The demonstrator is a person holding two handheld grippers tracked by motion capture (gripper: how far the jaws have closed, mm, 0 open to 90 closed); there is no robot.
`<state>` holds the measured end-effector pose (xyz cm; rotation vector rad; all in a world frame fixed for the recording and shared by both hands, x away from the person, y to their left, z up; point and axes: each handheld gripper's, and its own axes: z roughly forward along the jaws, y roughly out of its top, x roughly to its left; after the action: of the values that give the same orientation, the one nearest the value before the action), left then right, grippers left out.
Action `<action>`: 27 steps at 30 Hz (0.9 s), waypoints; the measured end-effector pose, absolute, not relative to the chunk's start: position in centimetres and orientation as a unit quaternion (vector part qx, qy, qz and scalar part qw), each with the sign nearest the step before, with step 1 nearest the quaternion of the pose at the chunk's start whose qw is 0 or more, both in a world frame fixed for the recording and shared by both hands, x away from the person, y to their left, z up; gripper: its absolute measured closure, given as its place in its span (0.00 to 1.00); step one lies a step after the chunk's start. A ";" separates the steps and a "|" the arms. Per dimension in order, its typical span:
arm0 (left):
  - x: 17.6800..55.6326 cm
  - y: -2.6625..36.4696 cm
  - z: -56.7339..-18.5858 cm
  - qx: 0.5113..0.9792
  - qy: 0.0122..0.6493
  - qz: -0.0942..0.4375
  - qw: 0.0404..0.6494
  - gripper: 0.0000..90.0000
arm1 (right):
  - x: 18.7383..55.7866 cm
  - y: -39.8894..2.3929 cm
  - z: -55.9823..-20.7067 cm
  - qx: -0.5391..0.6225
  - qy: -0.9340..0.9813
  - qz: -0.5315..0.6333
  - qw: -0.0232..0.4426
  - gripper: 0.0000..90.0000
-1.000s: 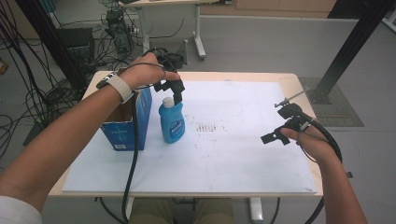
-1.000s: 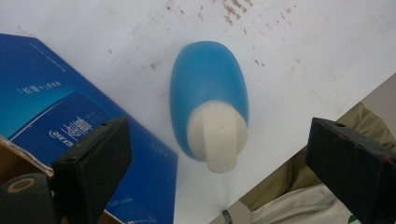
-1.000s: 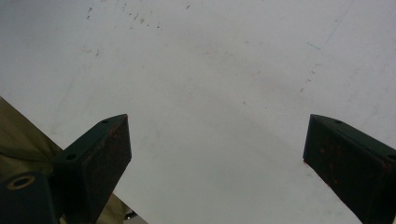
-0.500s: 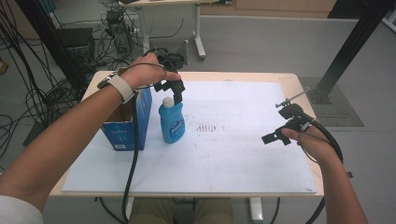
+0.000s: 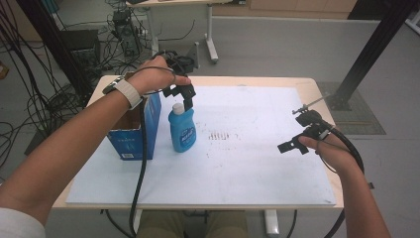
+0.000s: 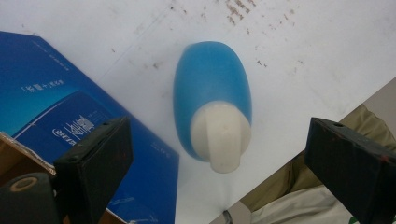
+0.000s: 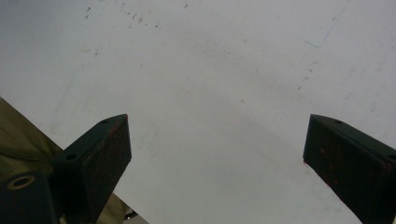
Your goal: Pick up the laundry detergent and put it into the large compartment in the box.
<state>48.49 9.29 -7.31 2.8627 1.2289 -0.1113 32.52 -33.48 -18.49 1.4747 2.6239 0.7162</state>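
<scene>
nothing is moving much since before: the left gripper is still hovering wide above the blue plastic bottle (white cap), standing beside the blue cardboard box; the right gripper is gaping, well apart.

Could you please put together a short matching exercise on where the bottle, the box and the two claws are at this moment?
Things:
1. blue bottle
2. blue box
3. left claw
4. right claw

Places:
A. open over bare white board at the table's right
B. at the table's left edge, top open
C. upright beside the box
D. open just above the bottle's white cap

Pairs: 1-C, 2-B, 3-D, 4-A
</scene>
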 end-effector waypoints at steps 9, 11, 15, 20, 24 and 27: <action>48.5 9.5 -7.3 0.917 0.398 -0.037 0.017 0.10 | 32.6 -33.4 -18.5 0.476 0.848 0.231 0.024 0.08; 48.6 9.5 -7.3 0.917 0.396 -0.037 0.015 0.10 | 32.6 -33.4 -18.5 0.476 0.848 0.232 0.024 0.08; 48.5 9.5 -7.4 0.917 0.398 -0.036 0.016 0.10 | 32.6 -33.4 -18.5 0.477 0.848 0.231 0.023 0.08; 48.5 9.4 -7.4 0.917 0.397 -0.035 0.017 0.10 | 32.5 -33.5 -18.6 0.476 0.848 0.231 0.024 0.08; 48.4 9.3 -7.4 0.917 0.398 -0.035 0.016 0.10 | 32.5 -33.5 -18.5 0.477 0.847 0.231 0.023 0.08; 48.5 9.3 -7.4 0.917 0.398 -0.035 0.015 0.10 | 32.5 -33.6 -18.5 0.476 0.848 0.232 0.025 0.08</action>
<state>48.47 9.32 -7.37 2.8517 1.2376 -0.1104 32.47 -33.56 -18.50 1.4726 2.6227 0.7169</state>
